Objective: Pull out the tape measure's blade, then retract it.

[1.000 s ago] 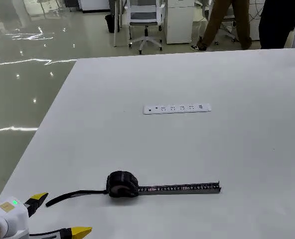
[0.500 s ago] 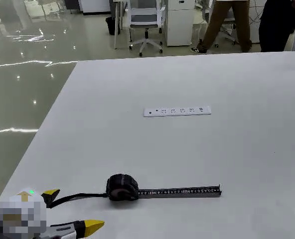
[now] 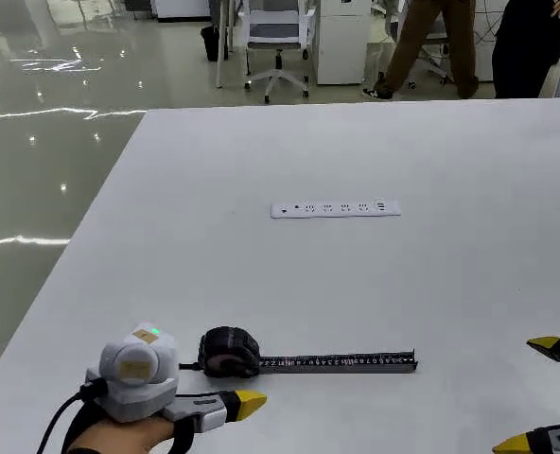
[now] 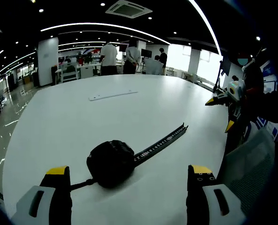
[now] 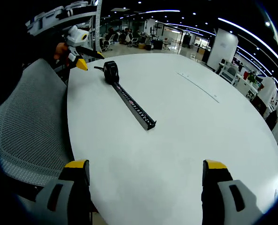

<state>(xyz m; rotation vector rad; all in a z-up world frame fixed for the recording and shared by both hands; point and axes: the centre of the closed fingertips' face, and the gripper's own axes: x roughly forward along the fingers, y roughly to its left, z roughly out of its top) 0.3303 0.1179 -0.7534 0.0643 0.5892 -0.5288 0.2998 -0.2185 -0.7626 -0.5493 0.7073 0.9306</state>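
Tape measure (image 3: 230,352) lies on the white tabletop (image 3: 356,284), near the front edge. The black case is on the left. The blade (image 3: 341,360) is drawn out flat to the right and its end hook (image 3: 413,357) rests on the surface.

Left tool (image 4: 129,170): jaws wide apart, holding nothing. In its own view the case sits just ahead, between the two yellow tips, with no contact seen. The strap (image 4: 78,184) trails toward it.

Right tool (image 5: 146,164): jaws apart and empty, well clear of the hook.

Power strip (image 3: 335,208) lies farther back, not involved.

Step, as judged: pull-out looks done and retraction is not yet begun.

Next move calls for the left tool to advance and clamp squarely on the case. The right tool would take the blade near the hook, so the return can be released and guided rather than snapping back. The rounded case may roll if pinched off-centre.
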